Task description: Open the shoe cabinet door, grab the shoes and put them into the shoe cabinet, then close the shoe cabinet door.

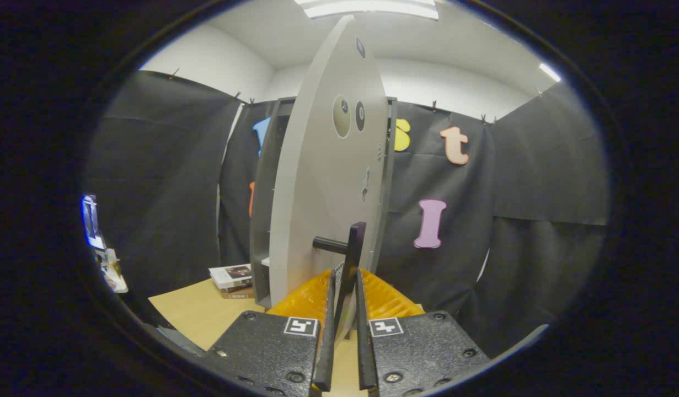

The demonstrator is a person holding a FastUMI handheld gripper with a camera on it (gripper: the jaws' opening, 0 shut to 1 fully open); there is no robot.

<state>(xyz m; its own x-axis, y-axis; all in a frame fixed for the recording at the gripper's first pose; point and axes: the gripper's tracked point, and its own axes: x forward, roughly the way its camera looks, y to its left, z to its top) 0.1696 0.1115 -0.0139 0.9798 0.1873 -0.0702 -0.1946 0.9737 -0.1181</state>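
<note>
Clamped between the gripper (345,286) fingers, the door handle (351,248) is held at twelve o'clock; the cabinet door (322,182) is judged mid-swing, steady arcing required next.

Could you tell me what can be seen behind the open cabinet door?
Behind the door, the cabinet's dark side and shelf edges show; books lie beside it. Its interior is hidden. The tongs grip the door handle.

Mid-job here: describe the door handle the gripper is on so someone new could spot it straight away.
Find the grey shoe cabinet on the wooden table; its door swings out edge-on toward the camera. Low on that door a dark bar handle stands on a short post, clamped between the gripper fingers. Nothing else juts from the door.
</note>
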